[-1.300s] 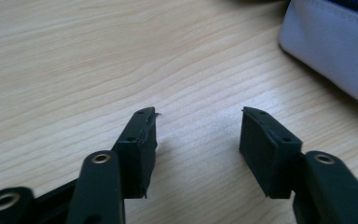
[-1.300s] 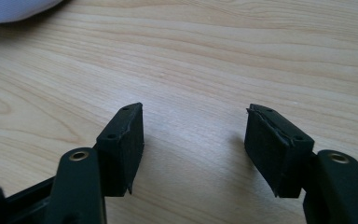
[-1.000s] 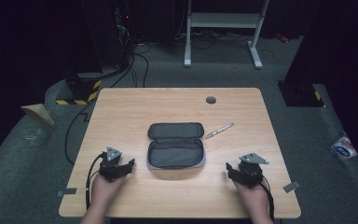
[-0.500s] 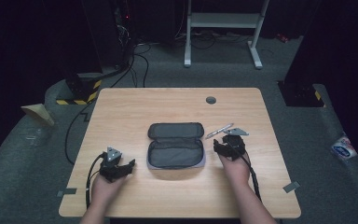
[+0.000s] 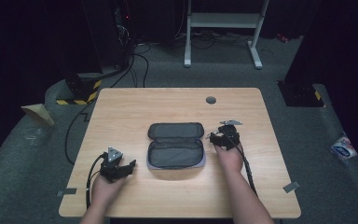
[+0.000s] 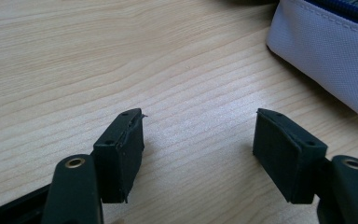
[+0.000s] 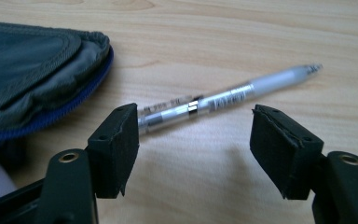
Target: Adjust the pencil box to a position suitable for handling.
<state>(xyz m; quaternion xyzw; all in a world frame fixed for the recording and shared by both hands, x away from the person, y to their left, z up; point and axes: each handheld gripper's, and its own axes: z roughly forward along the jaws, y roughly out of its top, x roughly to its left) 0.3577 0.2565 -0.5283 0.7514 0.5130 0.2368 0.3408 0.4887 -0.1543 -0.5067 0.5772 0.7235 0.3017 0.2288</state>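
An open grey pencil case with a blue zip lies in the middle of the wooden table. Just right of the case lies a clear pen, slanting across the wood. My right gripper hovers over the pen, open, its jaws either side of the barrel without touching it. The case's lid edge shows at the left of the right gripper view. My left gripper rests near the table's front left, open over bare wood, with the case's pale corner off to its right.
A small dark round grommet sits in the table near its far edge. Cables trail over the floor behind the table, beside a white frame's legs. A packet lies on the floor at the right.
My right gripper has moved from the table's front right forward and left to the pen beside the case. The left gripper has stayed where it was.
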